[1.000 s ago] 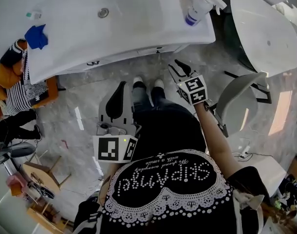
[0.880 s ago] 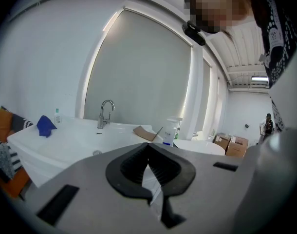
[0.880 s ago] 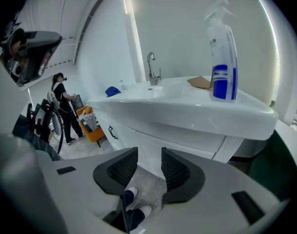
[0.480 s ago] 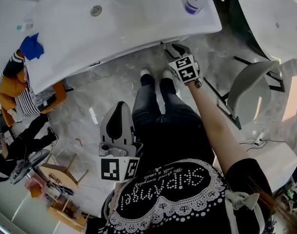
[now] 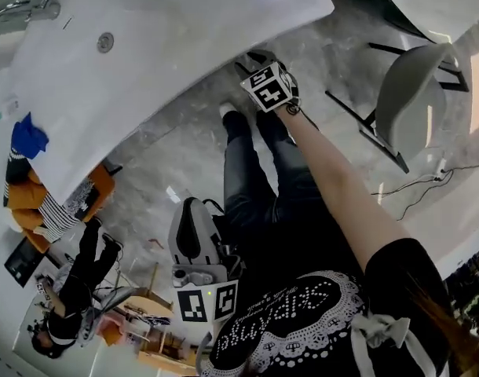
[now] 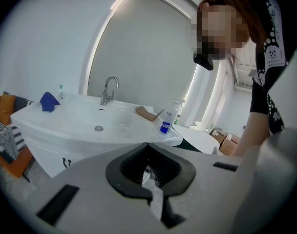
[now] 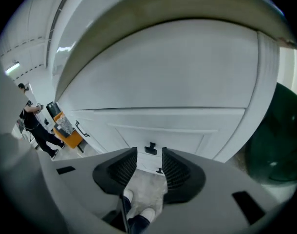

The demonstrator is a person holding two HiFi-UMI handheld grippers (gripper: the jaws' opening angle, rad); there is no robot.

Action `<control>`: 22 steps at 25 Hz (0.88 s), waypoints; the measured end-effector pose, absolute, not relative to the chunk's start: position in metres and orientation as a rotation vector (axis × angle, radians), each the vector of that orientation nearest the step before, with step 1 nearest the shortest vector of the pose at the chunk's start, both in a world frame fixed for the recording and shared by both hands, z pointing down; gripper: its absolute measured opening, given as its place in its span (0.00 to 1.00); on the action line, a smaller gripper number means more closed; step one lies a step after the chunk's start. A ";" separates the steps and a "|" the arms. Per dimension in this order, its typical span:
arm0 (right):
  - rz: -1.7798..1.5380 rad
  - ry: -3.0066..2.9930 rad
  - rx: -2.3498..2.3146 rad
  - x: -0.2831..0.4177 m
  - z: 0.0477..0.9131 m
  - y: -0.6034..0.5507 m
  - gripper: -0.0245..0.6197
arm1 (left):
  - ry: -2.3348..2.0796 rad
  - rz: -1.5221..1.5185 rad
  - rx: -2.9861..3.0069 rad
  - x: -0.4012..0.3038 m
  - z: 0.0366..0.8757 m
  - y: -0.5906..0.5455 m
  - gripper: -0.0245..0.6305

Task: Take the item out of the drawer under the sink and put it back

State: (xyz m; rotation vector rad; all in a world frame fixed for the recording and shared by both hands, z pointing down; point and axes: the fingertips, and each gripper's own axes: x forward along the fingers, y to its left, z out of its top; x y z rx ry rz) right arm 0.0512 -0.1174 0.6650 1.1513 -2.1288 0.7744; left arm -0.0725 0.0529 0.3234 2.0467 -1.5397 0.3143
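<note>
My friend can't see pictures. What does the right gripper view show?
The right gripper, whose jaws have just been opening with nothing between them, points at a small black handle on a white drawer under the sink. The person's white shoes show below, on the floor.

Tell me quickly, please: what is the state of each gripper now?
Left gripper: jaws closed, empty.
Right gripper: jaws open, just been opening, nothing between them.

The sink (image 5: 184,45) is glossy, the faucet (image 6: 108,89) shiny metal, the blue cloth (image 5: 29,136) soft, the floor (image 5: 341,61) polished stone.
</note>
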 end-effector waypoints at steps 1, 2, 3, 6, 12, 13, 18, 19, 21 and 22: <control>0.790 -2.120 1.159 0.051 0.671 -0.119 0.27 | -1.531 0.322 2.030 -0.073 0.328 0.054 0.04; 0.809 -2.110 1.165 0.050 0.678 -0.120 0.27 | -1.520 0.334 2.014 -0.075 0.333 0.054 0.04; 0.834 -2.099 1.170 0.049 0.685 -0.119 0.27 | -1.508 0.347 2.001 -0.076 0.337 0.055 0.04; 0.928 -2.086 1.186 0.043 0.702 -0.121 0.27 | -1.477 0.372 1.984 -0.073 0.348 0.053 0.04; 1.044 -2.081 1.264 0.039 0.718 -0.137 0.27 | -1.431 0.395 1.968 -0.063 0.360 0.052 0.04; 1.050 -2.083 1.261 0.037 0.719 -0.139 0.27 | -1.428 0.396 1.969 -0.062 0.361 0.051 0.04; 1.057 -2.090 1.254 0.033 0.725 -0.146 0.27 | -1.410 0.395 1.978 -0.057 0.363 0.047 0.04; 1.062 -2.093 1.252 0.031 0.725 -0.147 0.27 | -1.411 0.397 1.975 -0.057 0.363 0.047 0.04; 1.078 -2.104 1.240 0.028 0.726 -0.148 0.27 | -1.422 0.406 1.967 -0.058 0.364 0.047 0.04; 1.090 -2.110 1.234 0.027 0.727 -0.149 0.27 | -1.428 0.410 1.963 -0.058 0.364 0.047 0.04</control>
